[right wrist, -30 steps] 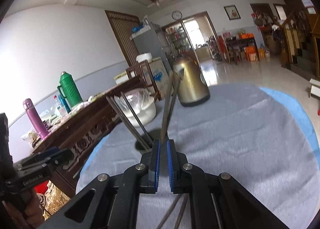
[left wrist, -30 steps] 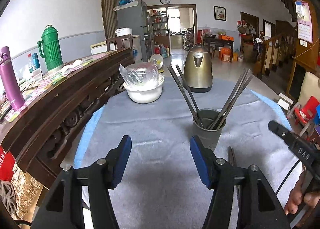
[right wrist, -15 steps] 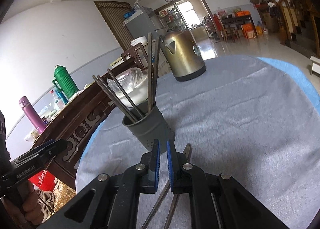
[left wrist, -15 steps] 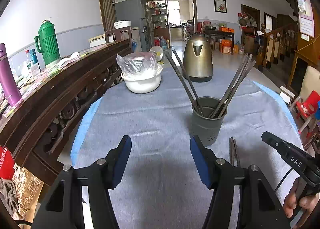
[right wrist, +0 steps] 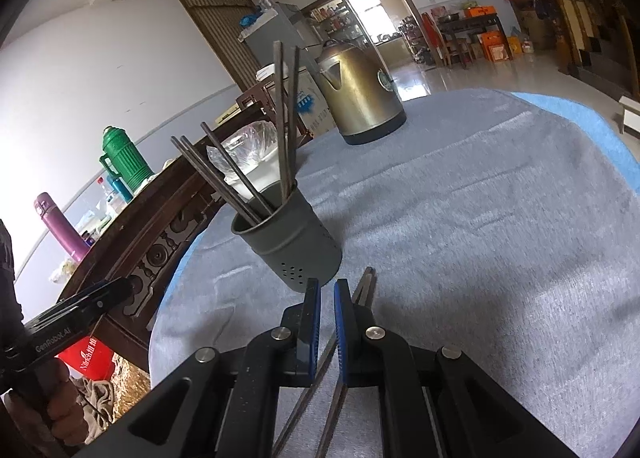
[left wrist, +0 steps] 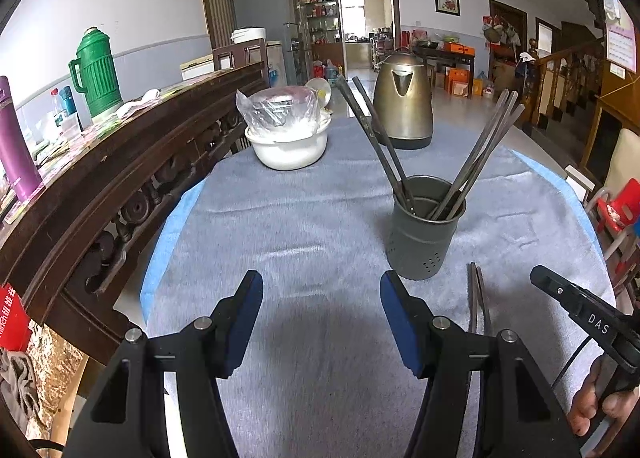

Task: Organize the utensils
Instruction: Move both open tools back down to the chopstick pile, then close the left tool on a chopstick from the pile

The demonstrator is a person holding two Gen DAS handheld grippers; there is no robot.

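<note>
A grey metal utensil cup (left wrist: 424, 227) (right wrist: 290, 236) stands on the grey cloth and holds several dark chopsticks (left wrist: 476, 161) (right wrist: 286, 125) leaning left and right. A loose pair of chopsticks (left wrist: 476, 298) (right wrist: 362, 290) lies flat on the cloth just right of the cup. My right gripper (right wrist: 325, 298) hovers above that pair, its blue pads nearly closed with a narrow gap and nothing between them. My left gripper (left wrist: 320, 318) is wide open and empty, low over the cloth in front of the cup.
A brass kettle (left wrist: 404, 105) (right wrist: 358, 93) and a white bowl covered with plastic (left wrist: 286, 137) stand further back. A carved dark wooden bench back (left wrist: 120, 177) runs along the left table edge. A green thermos (left wrist: 96, 73) and purple bottle (left wrist: 16, 149) sit beyond it.
My right gripper has dropped from cup height towards the cloth, over the loose chopsticks. The left gripper has drawn back a little, staying open.
</note>
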